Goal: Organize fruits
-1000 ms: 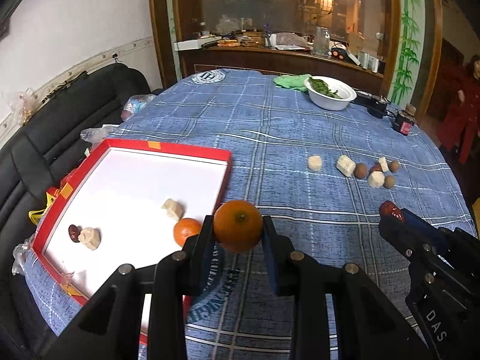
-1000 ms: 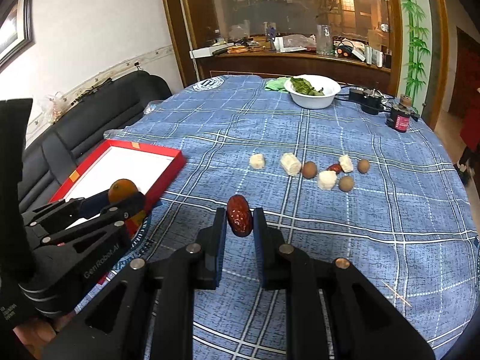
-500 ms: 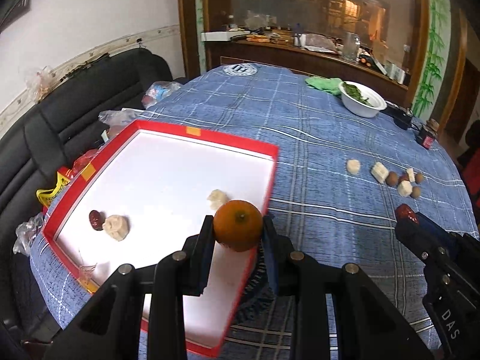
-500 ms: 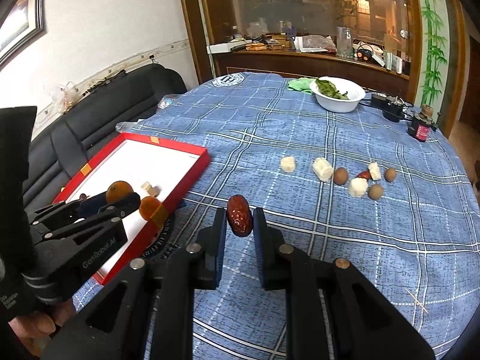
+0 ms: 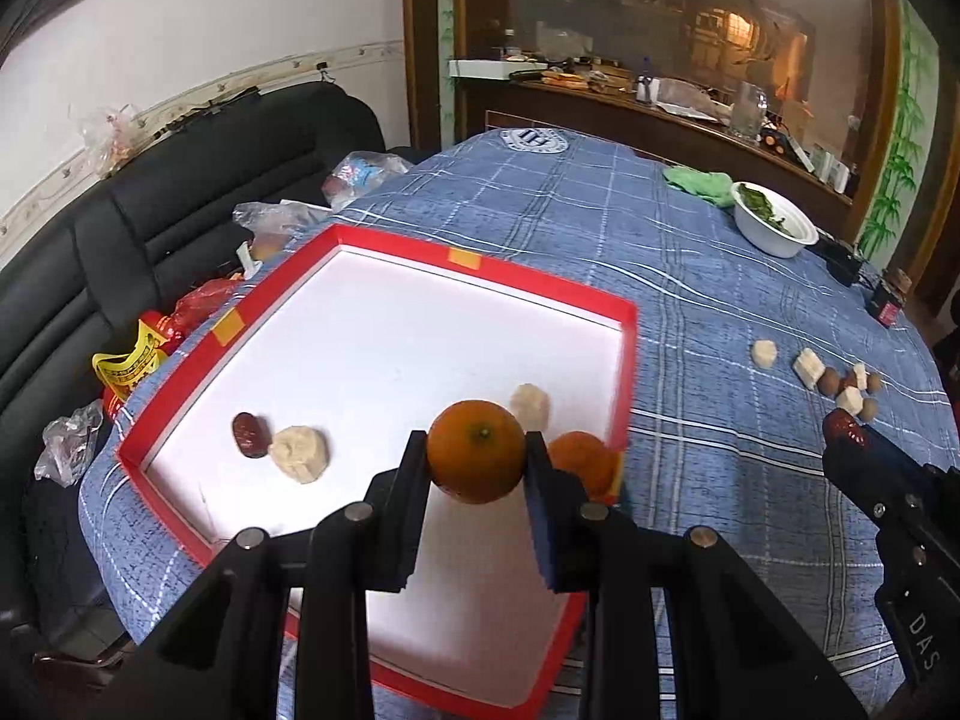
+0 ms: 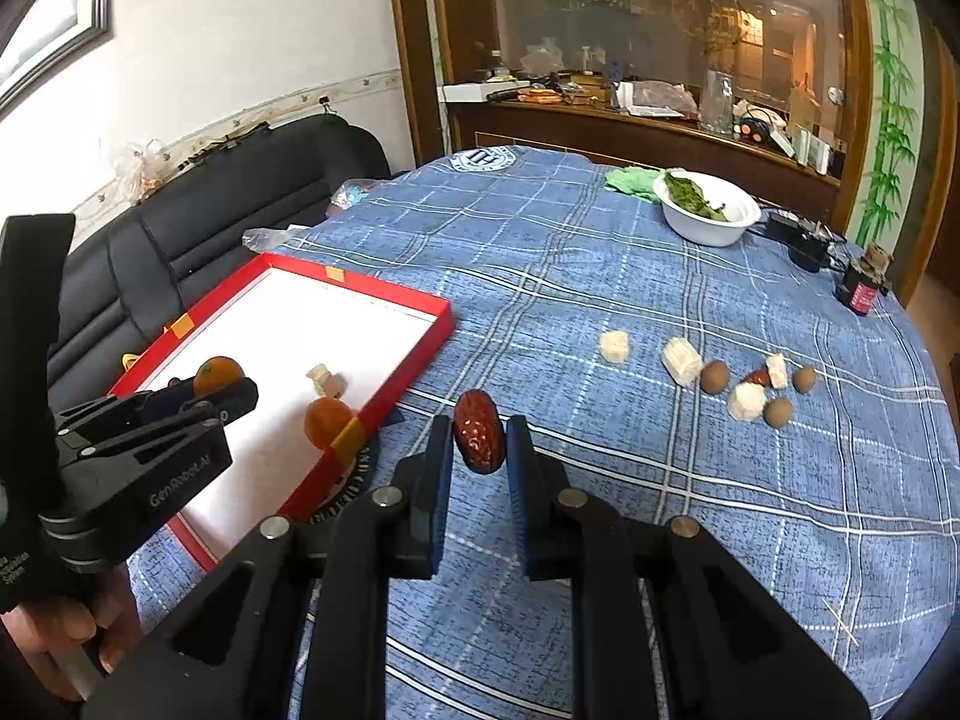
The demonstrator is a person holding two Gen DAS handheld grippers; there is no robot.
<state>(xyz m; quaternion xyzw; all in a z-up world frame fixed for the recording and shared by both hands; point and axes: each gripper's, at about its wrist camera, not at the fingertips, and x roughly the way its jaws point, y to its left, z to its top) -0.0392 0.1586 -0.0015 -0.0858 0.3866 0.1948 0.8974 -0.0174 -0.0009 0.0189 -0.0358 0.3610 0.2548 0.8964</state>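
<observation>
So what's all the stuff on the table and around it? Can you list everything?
tray: 1, red rim, white inside, table's left side
oranges: 2, orange; one held over the tray, one in the tray by its rim
dates: 3, dark red; one in the tray, one held, one among the loose pieces
pale chunks: 2 in the tray, 4 on the cloth
brown round fruits: 3, on the cloth
bowl: 1, white, greens inside, far side
green cloth: 1, behind the bowl
tablecloth: 1, blue checked
sofa: 1, black, left
left gripper: black, shut on the orange
right gripper: black, shut on the date
</observation>
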